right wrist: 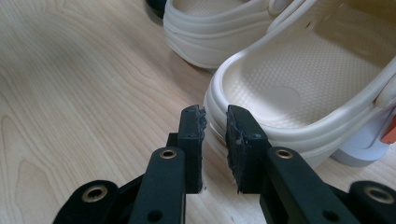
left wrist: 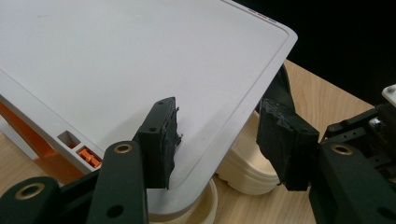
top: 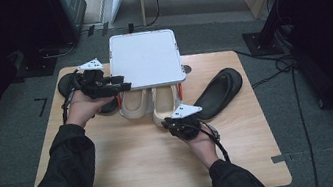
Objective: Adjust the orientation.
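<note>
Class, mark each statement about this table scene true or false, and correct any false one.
1. A white lid lies over the front parts of two cream clogs. True.
2. The left gripper has its jaws clamped shut on a clog. False: its jaws stand apart at the corner of the white lid.
3. A black sandal lies on the table beside the cream clogs. True.
4. The right gripper is at the black sandal. False: its nearly closed jaws are at the heel rim of a cream clog.
5. The table is bare metal. False: it is light wood.
</note>
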Demonstrator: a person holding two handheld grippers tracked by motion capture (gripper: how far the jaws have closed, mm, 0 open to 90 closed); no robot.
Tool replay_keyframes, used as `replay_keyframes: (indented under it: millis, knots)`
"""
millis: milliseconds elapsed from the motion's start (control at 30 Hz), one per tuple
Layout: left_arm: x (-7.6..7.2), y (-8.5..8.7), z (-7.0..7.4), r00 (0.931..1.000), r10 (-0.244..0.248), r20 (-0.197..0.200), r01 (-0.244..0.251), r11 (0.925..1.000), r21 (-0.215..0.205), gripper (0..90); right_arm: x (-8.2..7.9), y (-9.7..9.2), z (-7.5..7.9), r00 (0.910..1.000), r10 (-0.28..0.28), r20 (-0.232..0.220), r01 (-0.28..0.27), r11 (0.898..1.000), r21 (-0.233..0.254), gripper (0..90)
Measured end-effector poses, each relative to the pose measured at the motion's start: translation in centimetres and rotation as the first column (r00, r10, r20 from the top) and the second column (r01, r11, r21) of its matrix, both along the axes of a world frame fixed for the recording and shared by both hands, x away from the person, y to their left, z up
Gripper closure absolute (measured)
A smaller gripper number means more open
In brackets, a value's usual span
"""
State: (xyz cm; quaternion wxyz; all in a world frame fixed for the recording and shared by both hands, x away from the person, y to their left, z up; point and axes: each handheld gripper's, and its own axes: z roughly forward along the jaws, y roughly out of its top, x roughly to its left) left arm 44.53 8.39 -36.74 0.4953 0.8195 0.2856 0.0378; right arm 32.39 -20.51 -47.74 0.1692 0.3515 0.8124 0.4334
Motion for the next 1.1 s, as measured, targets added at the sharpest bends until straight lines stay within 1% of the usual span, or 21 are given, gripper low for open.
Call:
replay_keyframes:
  millis: [133,167,267,300,367,500,533,633,700,767,833,867,900,967,1000,1033,1100]
  knots:
    - [0.0,0.0,0.0,1.0,0.002,-0.002,-0.002,1.0,-0.004,48.8,0.2,0.0,0.1,0.9999,-0.009,-0.005,0.009,1.0,0.008,72.0]
    - [0.1,0.0,0.0,1.0,0.002,-0.002,-0.002,1.0,-0.006,48.9,0.1,0.0,0.2,0.9999,-0.012,-0.008,0.012,1.0,0.014,70.4]
    - [0.1,0.0,0.0,1.0,0.002,-0.005,-0.002,1.0,-0.008,49.2,0.1,0.0,0.9,0.9997,-0.023,0.009,0.023,0.999,0.045,68.0]
    - [0.1,0.0,0.0,1.0,0.002,-0.005,-0.002,1.0,-0.008,49.3,0.1,0.1,1.1,0.9996,-0.026,0.008,0.026,0.998,0.053,67.0]
    - [0.0,0.0,0.0,1.0,0.003,-0.003,-0.003,1.0,-0.005,49.3,0.5,0.2,1.5,0.999,-0.043,0.013,0.042,0.996,0.076,64.4]
    - [0.1,0.1,0.0,1.0,0.002,-0.006,-0.002,1.0,-0.008,49.5,2.0,1.1,1.5,0.9967,-0.08,0.01,0.079,0.993,0.086,57.7]
    - [0.1,0.1,0.0,1.0,0.003,-0.006,-0.003,1.0,-0.008,49.6,2.5,1.6,1.4,0.9957,-0.093,-0.001,0.092,0.992,0.088,54.9]
    - [0.1,0.1,-0.1,1.0,0.002,-0.008,-0.003,0.9999,-0.01,49.7,3.4,2.8,0.9,0.9938,-0.112,-0.004,0.112,0.991,0.072,52.4]
    - [0.1,0.1,-0.1,1.0,0.002,-0.005,-0.002,1.0,-0.009,49.8,3.8,3.7,0.6,0.9925,-0.122,-0.007,0.122,0.991,0.05,51.6]
    - [0.1,0.1,-0.1,1.0,0.001,-0.004,-0.001,1.0,-0.008,49.9,4.1,4.4,0.4,0.9915,-0.13,0.003,0.13,0.991,0.018,51.6]
    - [0.1,0.1,-0.1,1.0,0.002,-0.002,-0.002,1.0,-0.008,50.1,4.3,5.0,0.2,0.9897,-0.143,0.011,0.143,0.989,-0.029,55.2]
    - [0.1,0.1,-0.1,1.0,0.003,-0.001,-0.003,1.0,-0.008,50.2,4.3,5.2,0.1,0.9897,-0.141,0.023,0.143,0.988,-0.056,56.3]
    - [0.1,0.1,-0.1,1.0,0.002,0.0,-0.002,1.0,-0.006,50.2,4.3,5.4,0.0,0.9884,-0.147,0.037,0.15,0.985,-0.087,56.8]
    - [0.1,0.1,-0.1,1.0,0.003,0.002,-0.003,1.0,-0.004,50.2,4.2,5.7,-0.2,0.9882,-0.14,0.063,0.147,0.98,-0.137,61.1]
    - [0.0,0.1,-0.1,1.0,0.003,0.002,-0.003,1.0,-0.003,50.2,4.3,5.7,-0.4,0.9898,-0.132,0.054,0.138,0.98,-0.143,61.8]
    - [0.0,0.1,0.0,1.0,0.005,0.003,-0.005,1.0,-0.001,50.2,4.4,5.6,-0.5,0.9901,-0.135,0.037,0.139,0.982,-0.13,62.5]
    - [0.0,0.1,-0.1,1.0,0.005,0.005,-0.005,1.0,-0.002,50.2,4.4,5.5,-0.5,0.9912,-0.129,0.029,0.132,0.984,-0.121,63.7]
